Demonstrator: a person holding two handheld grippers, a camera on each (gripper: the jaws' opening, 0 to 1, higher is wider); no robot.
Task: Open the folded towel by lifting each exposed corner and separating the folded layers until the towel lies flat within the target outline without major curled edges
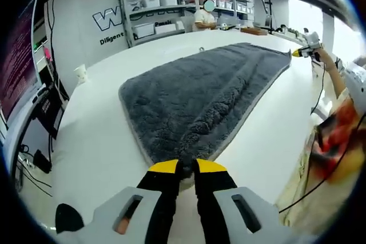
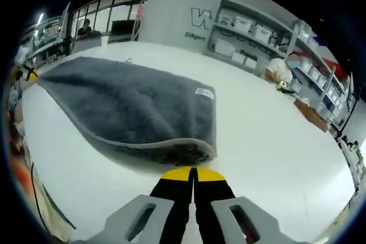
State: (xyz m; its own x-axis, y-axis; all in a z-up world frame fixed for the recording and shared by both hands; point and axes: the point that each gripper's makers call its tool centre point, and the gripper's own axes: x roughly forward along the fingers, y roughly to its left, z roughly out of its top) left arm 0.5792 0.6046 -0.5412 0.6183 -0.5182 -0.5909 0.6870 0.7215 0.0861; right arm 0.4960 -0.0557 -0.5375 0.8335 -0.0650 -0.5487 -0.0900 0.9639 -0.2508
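Yellow-tipped left gripper (image 1: 187,167) nearest my lens, jaws clenched on corner of grey towel (image 1: 200,92). Right gripper (image 2: 193,174) jaws pressed together at towel's other near corner; whether cloth is pinched, I cannot tell. Towel spread across white table (image 1: 103,141), stretched along near edge, corner curled up, white label (image 2: 204,92) on top. Paper cup (image 1: 80,73) near table's far edge. Storage shelves (image 1: 166,10) and seated person (image 2: 279,71) beyond table.
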